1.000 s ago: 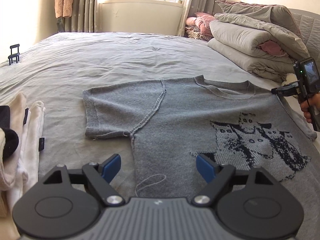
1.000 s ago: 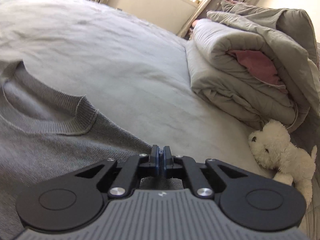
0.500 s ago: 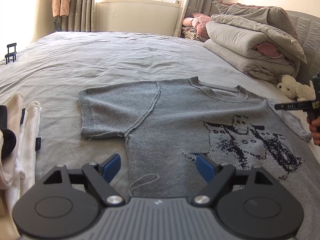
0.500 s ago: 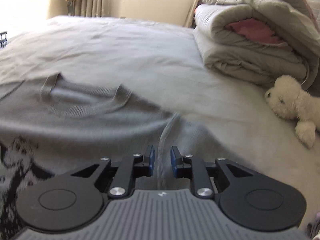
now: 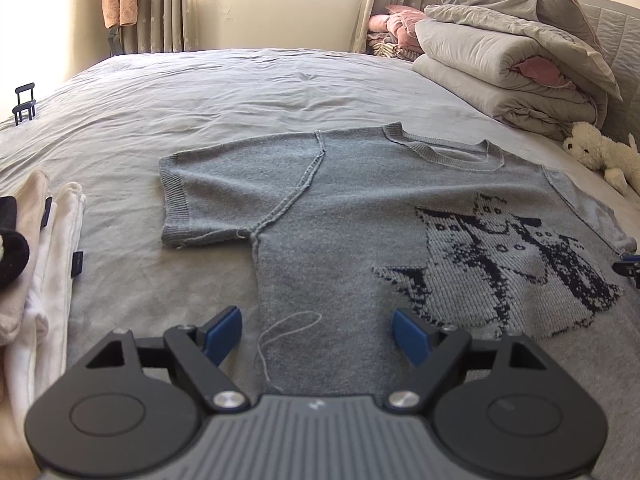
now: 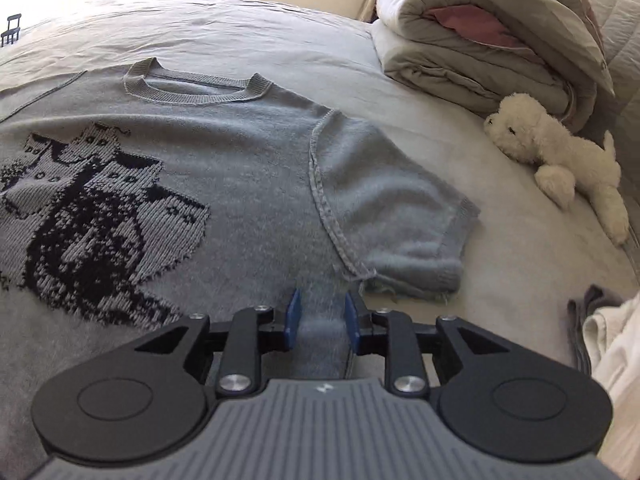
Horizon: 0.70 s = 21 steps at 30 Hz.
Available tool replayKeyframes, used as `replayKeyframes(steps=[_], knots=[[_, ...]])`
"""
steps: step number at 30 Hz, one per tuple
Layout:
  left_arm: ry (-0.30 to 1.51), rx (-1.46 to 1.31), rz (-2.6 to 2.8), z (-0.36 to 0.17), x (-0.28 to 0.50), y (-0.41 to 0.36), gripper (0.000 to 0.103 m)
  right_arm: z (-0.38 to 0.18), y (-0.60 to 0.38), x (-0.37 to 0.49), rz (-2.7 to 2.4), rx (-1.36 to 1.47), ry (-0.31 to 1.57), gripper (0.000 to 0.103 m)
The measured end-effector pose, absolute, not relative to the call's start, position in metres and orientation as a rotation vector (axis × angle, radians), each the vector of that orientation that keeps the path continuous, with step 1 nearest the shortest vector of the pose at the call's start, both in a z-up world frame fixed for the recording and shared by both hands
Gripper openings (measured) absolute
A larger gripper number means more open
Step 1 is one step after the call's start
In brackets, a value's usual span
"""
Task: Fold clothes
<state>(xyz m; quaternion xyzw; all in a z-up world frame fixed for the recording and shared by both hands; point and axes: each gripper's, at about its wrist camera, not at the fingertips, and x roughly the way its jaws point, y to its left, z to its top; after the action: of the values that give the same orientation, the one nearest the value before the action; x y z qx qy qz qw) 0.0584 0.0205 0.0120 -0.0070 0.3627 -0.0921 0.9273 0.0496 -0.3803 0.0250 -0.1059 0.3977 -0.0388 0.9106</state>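
A grey knitted short-sleeved sweater [image 5: 340,208] with a dark cat pattern lies flat on the bed, neck away from me. My left gripper [image 5: 316,332] hovers open over its lower left side edge, where a loose thread [image 5: 288,332] curls. In the right wrist view, the sweater [image 6: 240,160] fills the left half. There my right gripper [image 6: 322,316] stands partly open over the side seam, just below the right sleeve [image 6: 400,208], with nothing pinched. Its tip [image 5: 628,268] also shows at the right edge of the left wrist view.
Folded pale clothes [image 5: 36,264] are stacked at the left. A rolled grey duvet [image 6: 480,40] and a white plush dog [image 6: 556,152] lie at the far right. More cloth [image 6: 608,340] sits by the right edge. The grey sheet [image 5: 240,92] stretches beyond the sweater.
My right gripper was shut on the sweater's right shoulder, then opened, let it go and drew back to below the right sleeve. The sleeve now lies spread flat. My left gripper barely moved.
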Motion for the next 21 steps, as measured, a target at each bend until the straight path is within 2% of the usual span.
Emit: replayKeyframes(steps=[7, 19, 21], knots=[[0.779, -0.022, -0.173, 0.014, 0.045, 0.025, 0.084, 0.029, -0.364, -0.015, -0.095, -0.211, 0.861, 0.027], [0.824, 0.059, -0.131, 0.020, -0.026, 0.037, 0.083, 0.021, -0.339, -0.116, -0.178, -0.343, 0.859, 0.027], [0.832, 0.032, -0.138, 0.022, -0.032, 0.044, 0.083, 0.028, -0.340, -0.130, -0.195, -0.285, 0.854, 0.031]])
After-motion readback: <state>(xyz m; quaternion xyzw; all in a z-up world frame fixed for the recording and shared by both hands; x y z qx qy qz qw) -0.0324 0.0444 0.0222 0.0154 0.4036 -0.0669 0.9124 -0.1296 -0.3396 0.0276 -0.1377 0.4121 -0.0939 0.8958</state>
